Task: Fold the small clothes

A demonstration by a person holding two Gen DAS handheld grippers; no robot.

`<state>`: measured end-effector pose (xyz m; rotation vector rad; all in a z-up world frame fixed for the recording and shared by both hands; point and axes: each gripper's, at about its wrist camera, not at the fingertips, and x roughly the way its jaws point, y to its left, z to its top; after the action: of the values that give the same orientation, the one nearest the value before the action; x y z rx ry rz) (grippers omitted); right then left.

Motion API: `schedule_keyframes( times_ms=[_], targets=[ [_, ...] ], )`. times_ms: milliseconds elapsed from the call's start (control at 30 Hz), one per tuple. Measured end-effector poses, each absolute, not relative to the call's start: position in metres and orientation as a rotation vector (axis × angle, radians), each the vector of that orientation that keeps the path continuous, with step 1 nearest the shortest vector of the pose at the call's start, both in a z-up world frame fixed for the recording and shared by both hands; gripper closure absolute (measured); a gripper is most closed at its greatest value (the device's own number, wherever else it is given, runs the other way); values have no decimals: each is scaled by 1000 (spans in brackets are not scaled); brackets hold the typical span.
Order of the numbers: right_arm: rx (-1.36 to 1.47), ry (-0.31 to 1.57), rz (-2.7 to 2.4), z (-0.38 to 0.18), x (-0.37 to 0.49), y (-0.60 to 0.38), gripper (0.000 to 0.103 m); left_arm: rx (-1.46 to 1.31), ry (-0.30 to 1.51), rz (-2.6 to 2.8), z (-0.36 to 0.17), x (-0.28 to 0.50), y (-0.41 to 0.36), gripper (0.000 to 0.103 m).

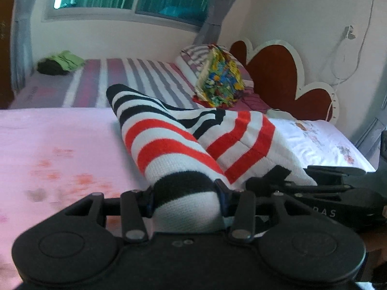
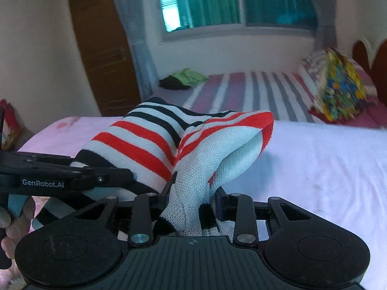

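Note:
A knitted garment with red, black and white stripes (image 1: 169, 140) lies bunched on a pink sheet (image 1: 53, 145). My left gripper (image 1: 186, 200) is shut on its near black-and-white striped end. My right gripper (image 2: 191, 200) is shut on another fold of the same striped garment (image 2: 145, 142), white inner side showing. The right gripper appears at the right of the left wrist view (image 1: 326, 193). The left gripper appears at the left of the right wrist view (image 2: 60, 178), with a hand below it.
Beyond the pink sheet is a bed with a striped cover (image 1: 135, 79), a multicoloured bundle (image 1: 220, 82) by a striped pillow, and a green and dark cloth pile (image 1: 60, 62). A red and white headboard (image 1: 273, 72) stands right. A wooden door (image 2: 101, 48) is at left.

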<state>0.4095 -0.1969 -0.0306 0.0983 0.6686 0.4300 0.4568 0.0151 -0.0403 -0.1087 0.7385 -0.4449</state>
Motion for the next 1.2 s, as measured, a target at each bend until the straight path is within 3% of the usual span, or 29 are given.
schedule_keyframes(
  times_ms=[300, 567, 667, 733, 833, 900, 933, 967, 1000, 1033, 1100, 1200],
  targets=[
    [43, 654, 541, -17, 358, -52, 69, -80, 734, -341, -25, 403, 150, 59],
    [108, 777, 564, -72, 347, 14, 69, -102, 838, -280, -70, 379, 218, 57],
    [330, 858, 513, -111, 361, -11, 69, -188, 799, -269, -93, 373, 236, 43],
    [471, 890, 524, -122, 369, -26, 67, -193, 789, -229, -98, 372, 242, 22],
    [465, 908, 523, -118, 378, -27, 59, -204, 776, -225, -95, 364, 257, 17],
    [431, 886, 470, -108, 378, -42, 32, -202, 767, -211, -89, 353, 271, 15],
    [409, 856, 442, -99, 375, -50, 32, -213, 759, -212, -85, 345, 277, 20],
    [406, 830, 438, -88, 373, -59, 33, -220, 749, -205, -78, 337, 285, 25],
    [410, 800, 435, -79, 370, -66, 41, -206, 736, -192, -68, 333, 288, 40],
    [389, 765, 442, -68, 370, -67, 48, -189, 725, -191, -61, 332, 285, 43],
    [273, 734, 460, -53, 380, -50, 68, -166, 715, -226, -52, 338, 271, 43],
    [128, 743, 510, -54, 391, -5, 76, -98, 725, -295, -52, 358, 233, 39]
  ],
)
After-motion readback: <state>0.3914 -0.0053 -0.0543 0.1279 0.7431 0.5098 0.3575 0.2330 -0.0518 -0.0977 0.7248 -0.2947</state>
